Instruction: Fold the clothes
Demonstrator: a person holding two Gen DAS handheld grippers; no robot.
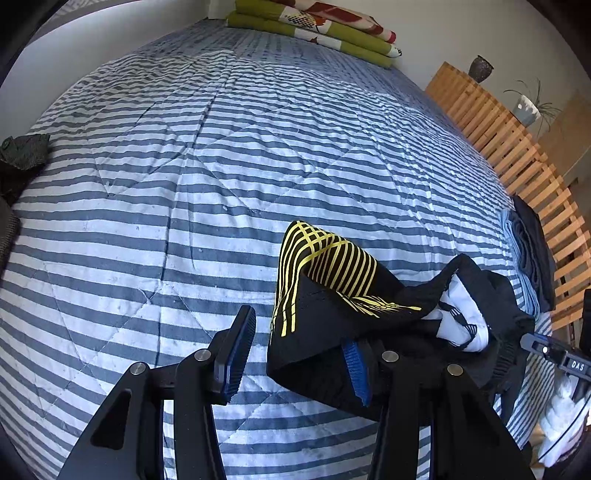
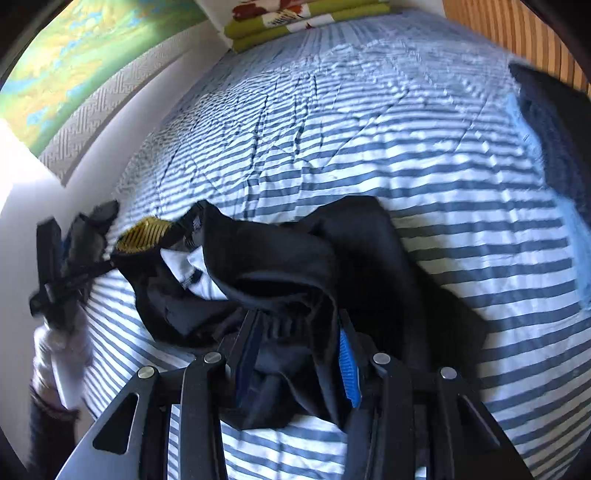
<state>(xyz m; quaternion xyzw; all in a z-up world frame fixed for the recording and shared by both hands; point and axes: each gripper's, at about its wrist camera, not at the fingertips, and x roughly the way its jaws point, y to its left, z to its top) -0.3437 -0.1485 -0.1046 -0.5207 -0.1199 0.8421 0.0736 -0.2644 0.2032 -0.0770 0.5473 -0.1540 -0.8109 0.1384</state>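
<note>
A black garment with yellow stripes and a white inner patch lies crumpled on the striped bed quilt. My left gripper is open; the garment's edge drapes over its right finger, and its left finger stands free above the quilt. In the right wrist view the same garment is bunched over and between the fingers of my right gripper, whose jaws stand wide apart. The left gripper shows blurred at the left by the garment's yellow-striped corner. The right gripper's body shows at the right edge.
A folded stack of dark and light blue clothes lies at the bed's right side by a wooden slatted frame. Folded green and floral blankets sit at the head. A dark green cloth lies at the left edge. A white sleeve is nearby.
</note>
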